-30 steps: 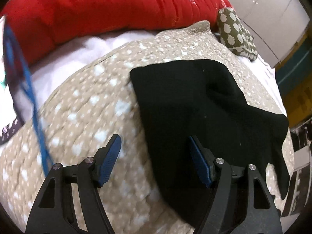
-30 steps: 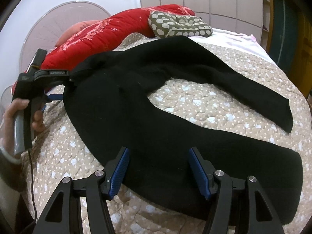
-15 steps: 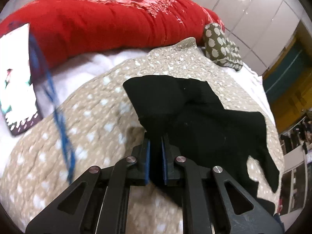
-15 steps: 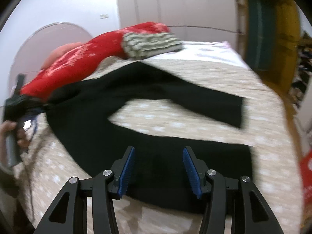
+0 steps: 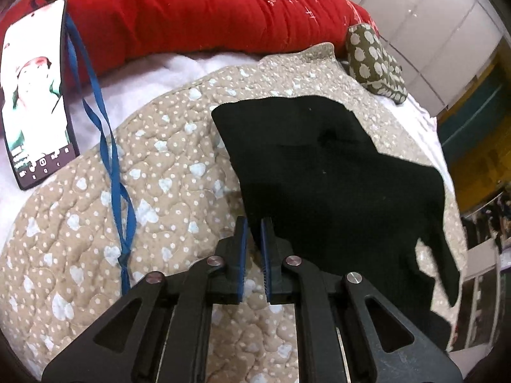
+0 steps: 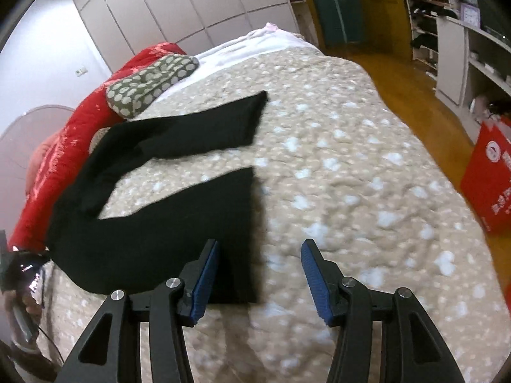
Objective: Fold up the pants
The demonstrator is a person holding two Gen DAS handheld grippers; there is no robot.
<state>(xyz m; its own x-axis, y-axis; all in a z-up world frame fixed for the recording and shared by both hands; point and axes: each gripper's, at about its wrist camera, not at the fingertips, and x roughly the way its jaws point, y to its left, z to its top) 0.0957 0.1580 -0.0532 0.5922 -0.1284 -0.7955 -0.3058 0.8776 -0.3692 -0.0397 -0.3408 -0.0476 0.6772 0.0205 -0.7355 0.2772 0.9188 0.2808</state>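
Black pants [image 5: 335,175] lie spread on a beige quilted bedspread [image 5: 127,191], legs apart in a V. My left gripper [image 5: 254,229] is shut on the near corner of the waist, with black cloth pinched between its blue pads. In the right wrist view the pants [image 6: 153,223] run from the waist at the left to two cuffs. My right gripper [image 6: 260,249] hovers over the near leg's cuff, its jaws opening. The cuff's edge lies under the left finger [image 6: 204,277], and neither pad presses it. A hand [image 6: 22,306] holding the left gripper shows at the left edge.
A long red bolster [image 5: 191,9] and an olive dotted cushion [image 5: 373,60] lie along the bed's far side. A lit phone [image 5: 35,95] with a blue ribbon [image 5: 108,159] rests left of the waist. Beyond the bed are a wood floor, a red box [image 6: 491,172] and white shelves [image 6: 463,48].
My left gripper went from open beside the waist to shut on its corner. My right gripper swept along the near leg to the cuff and rolled, tilting the view.
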